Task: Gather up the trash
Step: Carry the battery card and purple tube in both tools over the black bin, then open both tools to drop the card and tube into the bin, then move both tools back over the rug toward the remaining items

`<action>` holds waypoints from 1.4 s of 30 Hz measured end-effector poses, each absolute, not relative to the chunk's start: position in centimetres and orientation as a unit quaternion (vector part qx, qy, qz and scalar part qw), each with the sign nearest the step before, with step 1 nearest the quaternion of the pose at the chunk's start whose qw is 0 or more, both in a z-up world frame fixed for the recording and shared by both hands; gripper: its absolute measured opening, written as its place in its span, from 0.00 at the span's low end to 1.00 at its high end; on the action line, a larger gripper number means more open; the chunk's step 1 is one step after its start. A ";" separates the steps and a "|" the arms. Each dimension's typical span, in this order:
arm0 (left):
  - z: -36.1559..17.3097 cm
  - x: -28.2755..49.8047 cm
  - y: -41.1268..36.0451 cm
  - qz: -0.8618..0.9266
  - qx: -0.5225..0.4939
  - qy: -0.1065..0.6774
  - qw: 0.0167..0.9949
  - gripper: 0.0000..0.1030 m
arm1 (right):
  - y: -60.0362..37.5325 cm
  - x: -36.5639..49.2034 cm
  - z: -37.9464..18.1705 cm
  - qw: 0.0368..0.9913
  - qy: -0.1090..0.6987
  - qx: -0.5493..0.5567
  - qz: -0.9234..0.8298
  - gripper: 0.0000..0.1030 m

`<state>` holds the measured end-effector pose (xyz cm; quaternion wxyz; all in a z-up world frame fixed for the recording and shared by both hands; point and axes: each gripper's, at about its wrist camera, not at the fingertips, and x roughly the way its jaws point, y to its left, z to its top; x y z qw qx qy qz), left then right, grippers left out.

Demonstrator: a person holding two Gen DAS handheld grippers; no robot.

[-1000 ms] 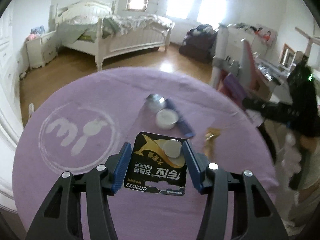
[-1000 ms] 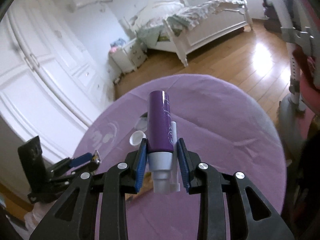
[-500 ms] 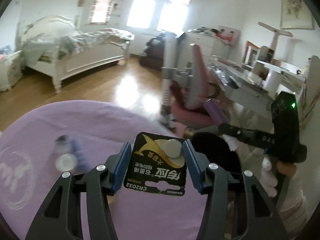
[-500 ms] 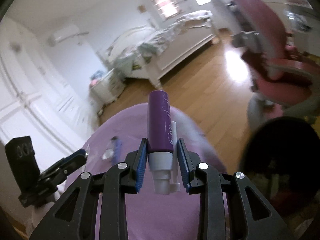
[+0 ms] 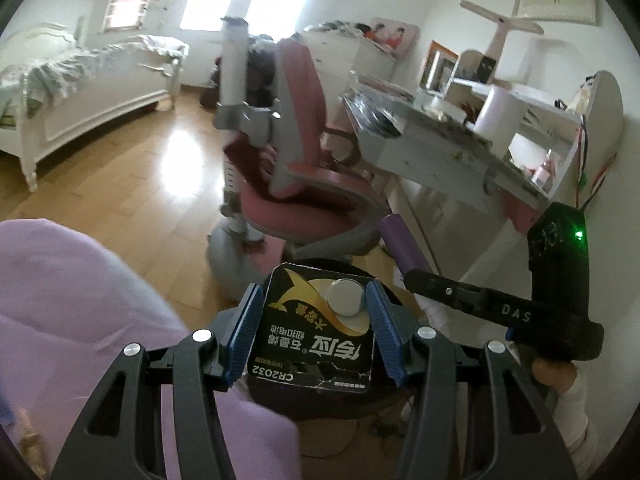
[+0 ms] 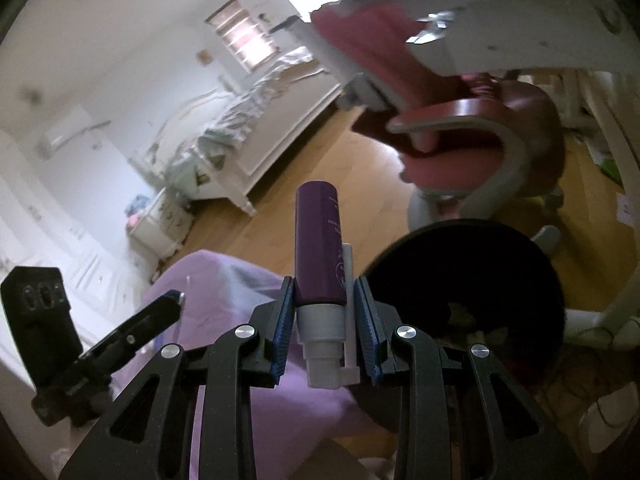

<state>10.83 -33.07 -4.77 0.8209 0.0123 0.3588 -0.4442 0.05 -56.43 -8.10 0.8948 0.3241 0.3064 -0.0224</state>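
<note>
My left gripper (image 5: 315, 322) is shut on a black battery card (image 5: 310, 344) with a coin cell, held over the dark round trash bin (image 5: 344, 402) just past the table's edge. My right gripper (image 6: 322, 322) is shut on a purple tube (image 6: 318, 248) with a white cap end, beside the black bin (image 6: 468, 276), which holds some scraps. The tube (image 5: 402, 246) and the right gripper (image 5: 432, 284) also show in the left wrist view, above the bin. The left gripper (image 6: 176, 302) shows at the left of the right wrist view.
The round table with a purple cloth (image 5: 72, 312) lies at the left and also shows in the right wrist view (image 6: 240, 300). A pink desk chair (image 5: 304, 184) stands behind the bin, a cluttered desk (image 5: 448, 148) at right, a white bed (image 5: 88, 80) at the far left.
Both grippers have swung right, off the table and toward the bin, each still holding its item. The table's other items have left the view.
</note>
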 end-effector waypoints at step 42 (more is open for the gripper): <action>-5.8 10.7 -35.3 -0.408 0.019 0.386 0.827 0.88 | -59.2 -2.3 -13.6 0.856 0.331 0.390 -0.072 0.58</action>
